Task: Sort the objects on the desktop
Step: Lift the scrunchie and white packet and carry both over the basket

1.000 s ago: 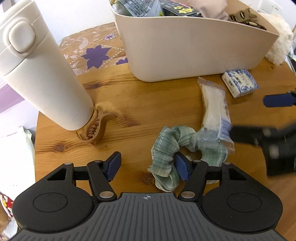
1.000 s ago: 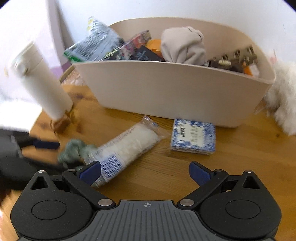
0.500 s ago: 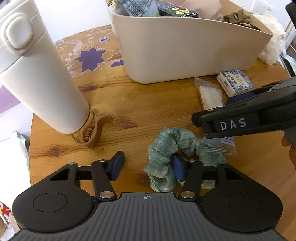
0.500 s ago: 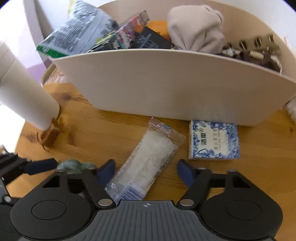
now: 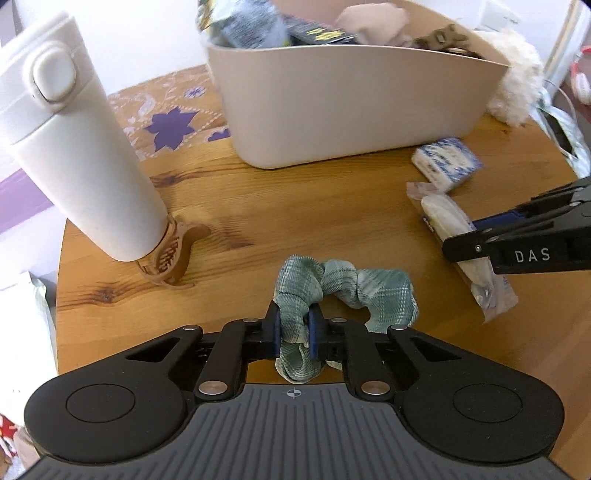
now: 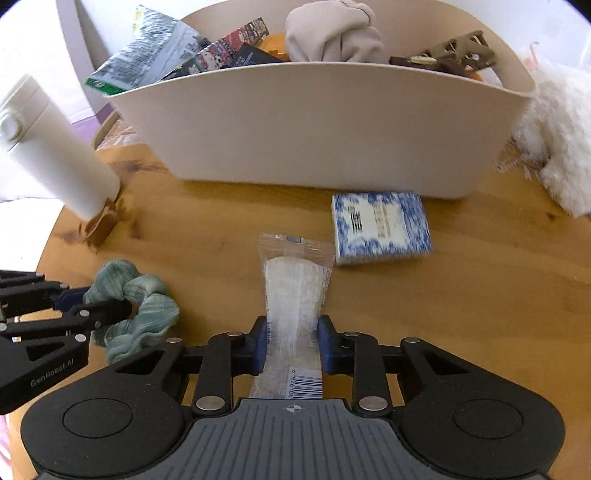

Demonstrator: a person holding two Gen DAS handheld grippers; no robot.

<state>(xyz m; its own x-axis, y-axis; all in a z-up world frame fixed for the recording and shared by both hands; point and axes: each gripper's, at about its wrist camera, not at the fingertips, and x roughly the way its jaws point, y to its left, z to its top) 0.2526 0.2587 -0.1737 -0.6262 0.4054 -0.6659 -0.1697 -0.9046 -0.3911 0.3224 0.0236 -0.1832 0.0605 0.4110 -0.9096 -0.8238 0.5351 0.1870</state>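
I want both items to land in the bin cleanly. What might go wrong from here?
The left gripper pinches only one fold of the green scrunchie, so it may slip out. The right gripper holds the wrapped packet near its barcode end; the long free end may droop and catch the bin rim. The bin already looks crowded.

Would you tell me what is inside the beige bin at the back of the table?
The beige bin holds a grey snack bag, a beige cloth bundle and brown clips; anything lower is hidden by its wall.
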